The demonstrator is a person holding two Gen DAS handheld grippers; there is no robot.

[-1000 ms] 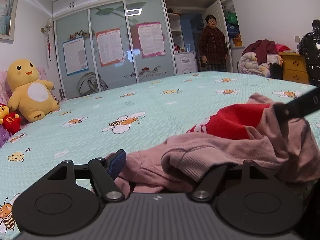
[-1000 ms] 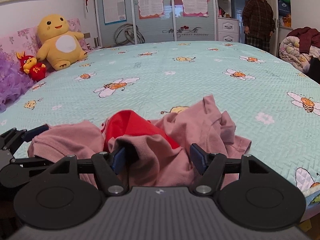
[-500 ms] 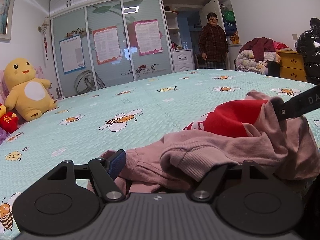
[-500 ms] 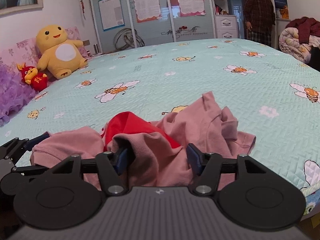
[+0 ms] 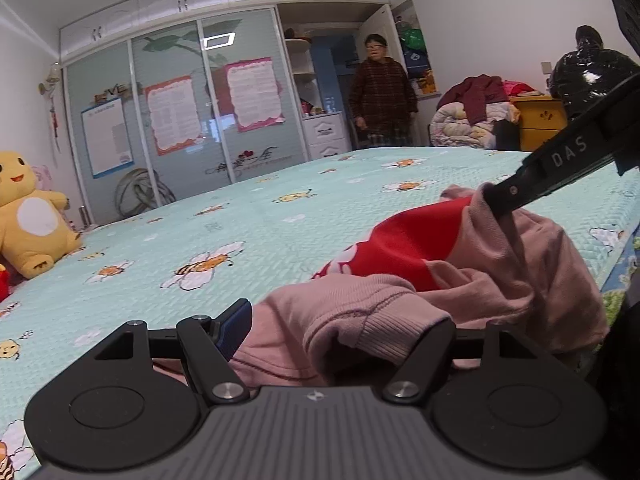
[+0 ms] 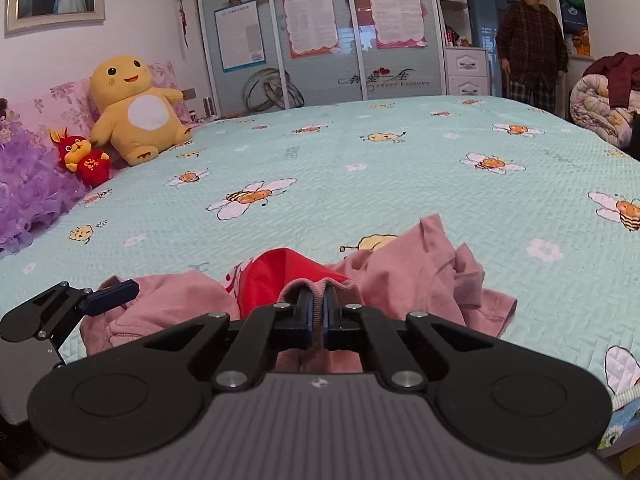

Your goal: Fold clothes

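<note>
A crumpled pink sweatshirt point(image 6: 412, 276) with a red panel point(image 6: 280, 276) lies near the front edge of the bed. My right gripper point(image 6: 318, 314) is shut on a fold of its pink edge, the fabric pinched between the blue pads. In the left wrist view the same sweatshirt point(image 5: 360, 320) fills the gap of my left gripper point(image 5: 336, 332), which is open; a ribbed cuff drapes over and hides its right fingertip. The right gripper's finger point(image 5: 520, 196) shows at upper right, biting the pink cloth beside the red panel point(image 5: 404, 248).
The bed point(image 6: 360, 152) has a mint cover with a bee print. A yellow plush toy point(image 6: 136, 116), a red plush point(image 6: 86, 158) and a purple ruffle sit at the left. A person point(image 6: 530, 52) stands by the wardrobe. Piled bedding point(image 6: 604, 104) is beyond the bed's right edge.
My right gripper has gone from open to shut on the pink fold and lifted it a little. The left gripper stays open around the cuff, with its view tilted slightly.
</note>
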